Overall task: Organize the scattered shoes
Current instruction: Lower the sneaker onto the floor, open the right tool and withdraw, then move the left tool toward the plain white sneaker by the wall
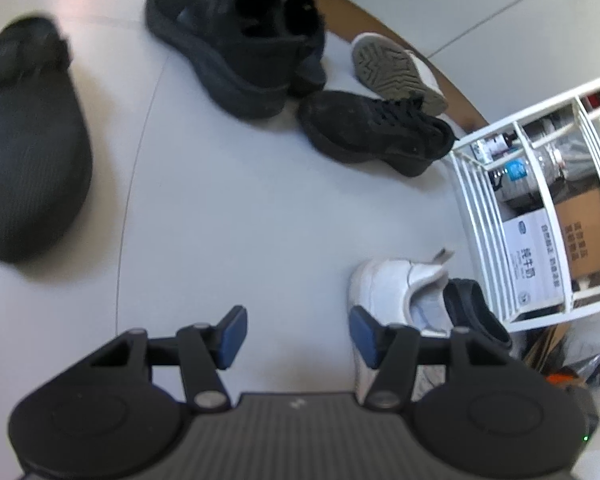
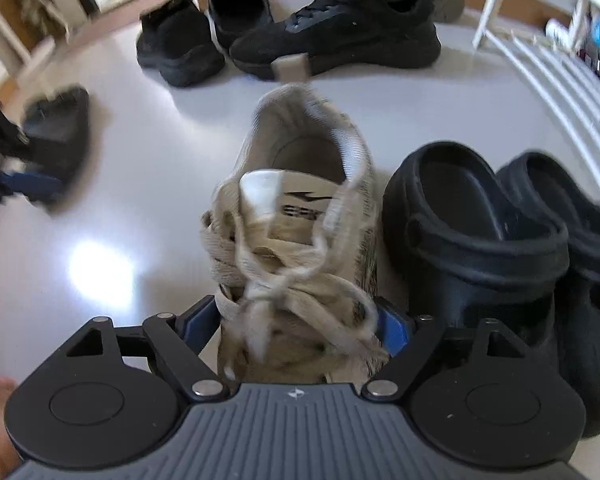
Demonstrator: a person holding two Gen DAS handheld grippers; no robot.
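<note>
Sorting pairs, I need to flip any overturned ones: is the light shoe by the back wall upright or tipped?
Tipped. The light shoe shows its grey treaded sole to the camera, behind the black sneaker.

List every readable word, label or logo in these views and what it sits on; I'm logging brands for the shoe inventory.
Beige sneaker, tongue label: a black lightning-style logo above letters partly hidden by laces; only "E" is clear.
White carton in the white rack: Chinese print, "纯牛奶" seems to read; the smaller lines are too small.
Brown carton: Chinese characters, too blurred.
Water bottle, blue label: unreadable.
</note>
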